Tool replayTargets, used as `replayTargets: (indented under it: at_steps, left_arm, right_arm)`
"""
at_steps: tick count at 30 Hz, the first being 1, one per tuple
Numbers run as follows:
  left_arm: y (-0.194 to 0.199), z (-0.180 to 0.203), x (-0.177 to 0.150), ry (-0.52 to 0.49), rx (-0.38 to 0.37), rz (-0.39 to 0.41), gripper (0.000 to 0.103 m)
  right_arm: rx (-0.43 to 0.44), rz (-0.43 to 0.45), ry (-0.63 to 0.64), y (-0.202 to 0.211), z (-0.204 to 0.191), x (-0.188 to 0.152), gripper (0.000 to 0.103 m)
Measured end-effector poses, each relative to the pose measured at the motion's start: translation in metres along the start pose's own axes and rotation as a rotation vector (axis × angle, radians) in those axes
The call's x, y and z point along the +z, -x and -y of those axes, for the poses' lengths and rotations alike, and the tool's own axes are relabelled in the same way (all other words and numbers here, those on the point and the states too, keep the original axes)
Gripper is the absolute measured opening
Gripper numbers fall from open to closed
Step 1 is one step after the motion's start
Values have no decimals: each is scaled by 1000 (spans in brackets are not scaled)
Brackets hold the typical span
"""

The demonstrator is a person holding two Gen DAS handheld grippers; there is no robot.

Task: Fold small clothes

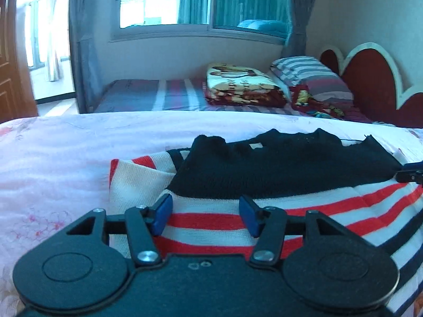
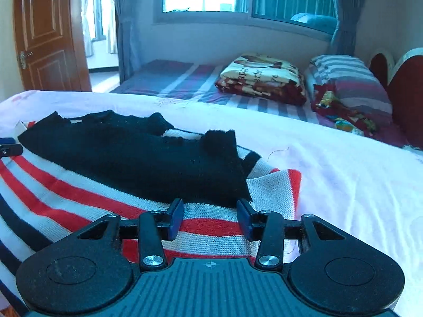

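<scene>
A small knitted sweater [image 1: 330, 206] with red, white and navy stripes lies on the pale pink bedspread [image 1: 66, 158]. Its dark navy part [image 1: 277, 163] is folded over the striped part. My left gripper [image 1: 206, 208] is open just above the striped edge, at the garment's left side, its blue pads apart and not pressing the cloth. In the right wrist view the same sweater [image 2: 66, 192] spreads to the left, and my right gripper [image 2: 210, 214] is open over its right edge near the dark fold [image 2: 148, 163]. Each view catches the other gripper's tip at its frame edge.
Beyond the bedspread stands a second bed with a striped sheet [image 2: 179, 79], a folded patterned blanket [image 2: 261, 76], a striped pillow [image 2: 349, 79] and a red heart-shaped headboard [image 1: 375, 79]. A window with curtains [image 1: 201, 0] is behind, and a brown door [image 2: 45, 31] at left.
</scene>
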State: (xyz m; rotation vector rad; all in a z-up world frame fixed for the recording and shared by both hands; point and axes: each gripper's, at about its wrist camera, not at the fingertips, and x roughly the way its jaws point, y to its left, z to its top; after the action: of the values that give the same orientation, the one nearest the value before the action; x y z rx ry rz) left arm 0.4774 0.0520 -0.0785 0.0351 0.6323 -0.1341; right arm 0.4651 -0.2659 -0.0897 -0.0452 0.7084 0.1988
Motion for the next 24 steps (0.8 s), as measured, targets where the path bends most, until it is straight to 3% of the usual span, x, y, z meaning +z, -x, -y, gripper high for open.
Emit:
replayTargets:
  at_steps: [2, 4, 8, 10, 14, 19, 24]
  left_arm:
    - [12, 17, 5, -5, -15, 30, 56]
    - [25, 41, 2, -42, -57, 60, 56]
    - [25, 89, -10, -100, -134, 25, 57]
    - [19, 101, -20, -139, -120, -13, 57]
    - [24, 82, -30, -106, -134, -7, 62]
    - [42, 39, -41, -74, -48, -27, 67]
    - [69, 25, -36, -55, 12, 5, 62]
  right_arm:
    - [8, 41, -4, 16, -12, 1, 44]
    - [74, 37, 2, 25, -31, -4, 44]
    - [141, 24, 105, 28, -82, -10, 44]
    - [111, -32, 163, 19, -100, -16, 44]
    - [113, -71, 149, 28, -90, -25, 44]
    - [144, -95, 44, 52, -57, -44, 45]
    - [41, 26, -111, 90, -20, -45, 45]
